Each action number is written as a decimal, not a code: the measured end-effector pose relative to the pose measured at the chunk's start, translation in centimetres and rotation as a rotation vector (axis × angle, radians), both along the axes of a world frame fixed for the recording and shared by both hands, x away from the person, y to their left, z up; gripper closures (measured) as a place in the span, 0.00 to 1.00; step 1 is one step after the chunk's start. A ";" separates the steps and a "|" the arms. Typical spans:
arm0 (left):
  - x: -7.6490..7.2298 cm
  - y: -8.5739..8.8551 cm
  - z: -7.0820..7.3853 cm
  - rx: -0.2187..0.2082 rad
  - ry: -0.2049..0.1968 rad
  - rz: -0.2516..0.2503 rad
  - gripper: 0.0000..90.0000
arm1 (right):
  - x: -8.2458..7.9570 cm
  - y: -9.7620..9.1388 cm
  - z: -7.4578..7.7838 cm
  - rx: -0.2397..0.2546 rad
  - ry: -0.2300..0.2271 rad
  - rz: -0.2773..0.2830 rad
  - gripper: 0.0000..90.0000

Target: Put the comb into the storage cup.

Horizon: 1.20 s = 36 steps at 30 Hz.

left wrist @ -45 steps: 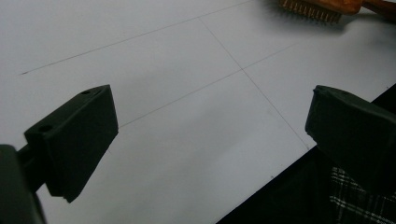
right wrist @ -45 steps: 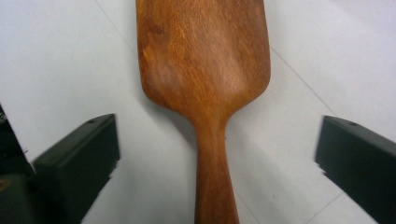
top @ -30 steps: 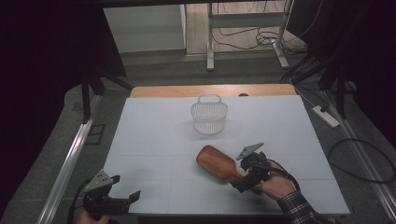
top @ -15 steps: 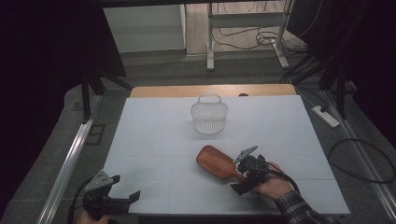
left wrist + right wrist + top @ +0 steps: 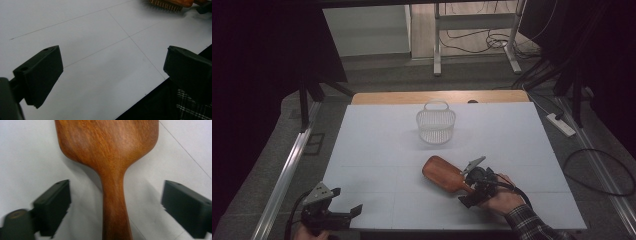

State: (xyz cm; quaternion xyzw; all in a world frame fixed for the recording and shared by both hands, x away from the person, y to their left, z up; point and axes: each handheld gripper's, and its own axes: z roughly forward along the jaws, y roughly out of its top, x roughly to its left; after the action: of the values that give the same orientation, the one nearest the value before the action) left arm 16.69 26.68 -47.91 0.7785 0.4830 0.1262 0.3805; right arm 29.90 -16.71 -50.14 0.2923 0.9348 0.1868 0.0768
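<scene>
Handle of the wooden brush (image 5: 113, 202) lies centred between the right gripper's (image 5: 115, 205) jaws, which have just been closing but stand clear of it. Brush rests on the white table (image 5: 377, 150), near its front edge; squeezing squarely on the narrow neck should stop it twisting. Left gripper (image 5: 110, 67) idles open over bare table.

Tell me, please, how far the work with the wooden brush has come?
Done: the right gripper straddles the wooden brush handle, its fingers just closing but not touching. In hand: the grasp. Left: lifting it, perhaps to the white basket. The left gripper waits open.
</scene>
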 end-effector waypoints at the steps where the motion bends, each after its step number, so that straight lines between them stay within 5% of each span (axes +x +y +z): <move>1: 0.0 0.0 0.0 0.000 0.000 0.000 0.03 | 0.0 0.0 0.0 -0.002 0.000 0.003 0.18; 7: 0.0 0.0 0.0 0.005 0.000 -0.002 0.03 | 0.1 0.0 0.3 0.008 -0.010 0.022 0.50; 16: 0.0 -0.1 0.0 0.008 -0.002 -0.003 0.03 | 0.5 -0.1 0.3 0.025 0.032 0.044 0.77; 22: -0.1 -0.2 0.0 0.017 -0.007 -0.003 0.03 | 0.2 0.1 0.3 0.019 0.034 0.057 0.80; 36: 0.0 -0.6 0.1 0.042 -0.002 -0.030 0.03 | -0.1 -0.5 0.9 0.106 0.021 0.021 0.81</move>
State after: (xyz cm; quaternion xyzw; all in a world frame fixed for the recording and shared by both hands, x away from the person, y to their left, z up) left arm 16.72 26.12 -47.79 0.7933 0.4679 0.1314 0.3667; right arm 29.83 -17.22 -49.26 0.2882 0.9273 0.2339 0.0493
